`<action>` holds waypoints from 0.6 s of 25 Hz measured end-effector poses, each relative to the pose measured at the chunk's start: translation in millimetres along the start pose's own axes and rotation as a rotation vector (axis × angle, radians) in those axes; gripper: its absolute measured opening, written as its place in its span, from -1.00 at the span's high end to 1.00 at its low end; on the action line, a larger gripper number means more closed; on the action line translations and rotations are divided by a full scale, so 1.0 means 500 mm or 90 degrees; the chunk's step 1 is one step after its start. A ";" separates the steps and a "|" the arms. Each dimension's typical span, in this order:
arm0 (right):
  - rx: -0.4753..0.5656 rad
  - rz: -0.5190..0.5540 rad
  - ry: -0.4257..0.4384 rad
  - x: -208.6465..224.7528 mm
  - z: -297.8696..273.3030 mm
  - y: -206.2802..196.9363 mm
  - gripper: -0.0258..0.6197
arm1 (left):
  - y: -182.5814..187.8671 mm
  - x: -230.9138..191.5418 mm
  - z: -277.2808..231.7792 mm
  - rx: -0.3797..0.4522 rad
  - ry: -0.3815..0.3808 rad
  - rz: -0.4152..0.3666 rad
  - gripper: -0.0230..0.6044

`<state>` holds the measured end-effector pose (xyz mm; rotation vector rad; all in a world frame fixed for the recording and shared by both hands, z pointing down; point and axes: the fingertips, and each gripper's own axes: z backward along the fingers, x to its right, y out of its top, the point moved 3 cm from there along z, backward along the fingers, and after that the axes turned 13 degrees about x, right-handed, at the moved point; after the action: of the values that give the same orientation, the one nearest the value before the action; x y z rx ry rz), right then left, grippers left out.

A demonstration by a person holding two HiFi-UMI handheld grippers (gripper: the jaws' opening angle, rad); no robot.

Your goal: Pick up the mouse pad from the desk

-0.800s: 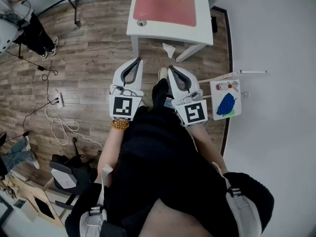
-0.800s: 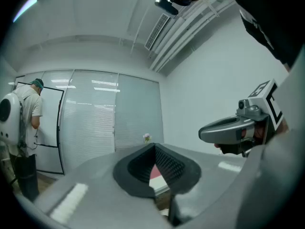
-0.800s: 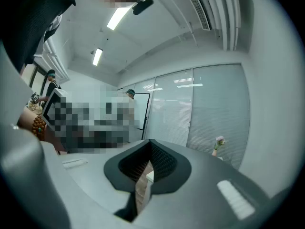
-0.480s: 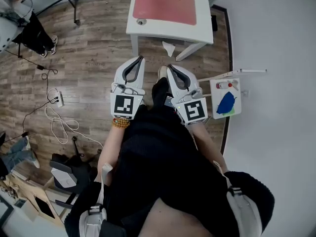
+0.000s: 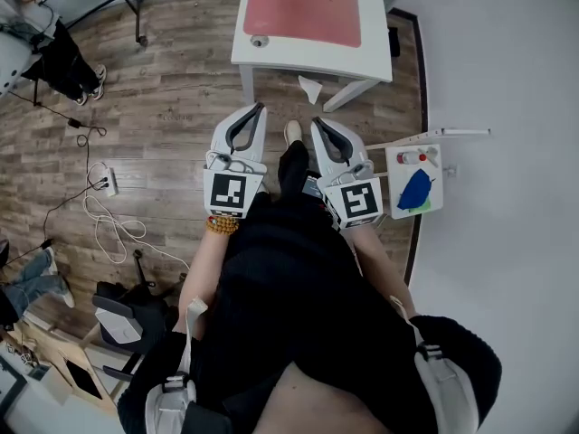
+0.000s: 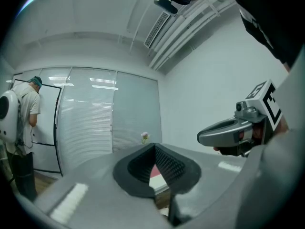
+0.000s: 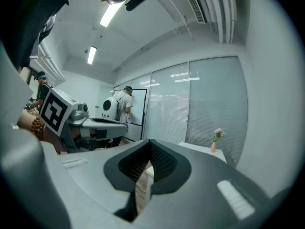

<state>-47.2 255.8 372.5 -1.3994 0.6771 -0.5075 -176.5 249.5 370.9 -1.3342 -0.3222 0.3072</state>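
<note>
Pad (image 5: 303, 5), red, lies flat on the white desk (image 5: 308, 57) at top centre of the head view, well apart from me. My left gripper (image 5: 257, 108) and right gripper (image 5: 316, 123) hang mid-frame, jaws pressed together, gripping nothing.

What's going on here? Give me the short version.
A person stands short of the white desk with tongs in each hand. The left tongs and the right tongs are both shut and empty. They are held side by side over the wooden floor and point toward the desk. The red mouse pad lies flat on the desk, not yet touched.
</note>
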 end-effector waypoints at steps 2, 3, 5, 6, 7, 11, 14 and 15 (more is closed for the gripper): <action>-0.004 -0.002 -0.002 0.005 0.000 -0.005 0.84 | -0.005 0.002 -0.005 -0.004 -0.003 0.001 0.93; -0.006 -0.003 -0.002 0.008 -0.001 -0.008 0.84 | -0.008 0.002 -0.008 -0.006 -0.004 0.002 0.93; -0.008 -0.003 -0.002 0.016 -0.004 -0.015 0.84 | -0.014 0.004 -0.015 -0.009 -0.006 0.003 0.93; -0.010 -0.004 -0.003 0.020 -0.006 -0.018 0.84 | -0.016 0.005 -0.018 -0.011 -0.006 0.002 0.93; -0.011 -0.005 -0.004 0.023 -0.008 -0.021 0.84 | -0.018 0.004 -0.020 -0.012 -0.006 0.002 0.93; -0.011 -0.007 -0.003 0.035 -0.026 -0.021 0.84 | -0.024 -0.011 -0.028 -0.017 0.003 0.000 0.93; -0.009 -0.006 -0.003 0.049 -0.041 -0.023 0.84 | -0.031 -0.017 -0.040 -0.020 0.006 0.000 0.93; -0.008 -0.005 -0.001 0.054 -0.045 -0.024 0.84 | -0.033 -0.019 -0.045 -0.021 0.006 0.001 0.93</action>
<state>-43.0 219.6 380.1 -1.4146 0.6754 -0.5089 -175.5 222.3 381.9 -1.3684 -0.3205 0.2976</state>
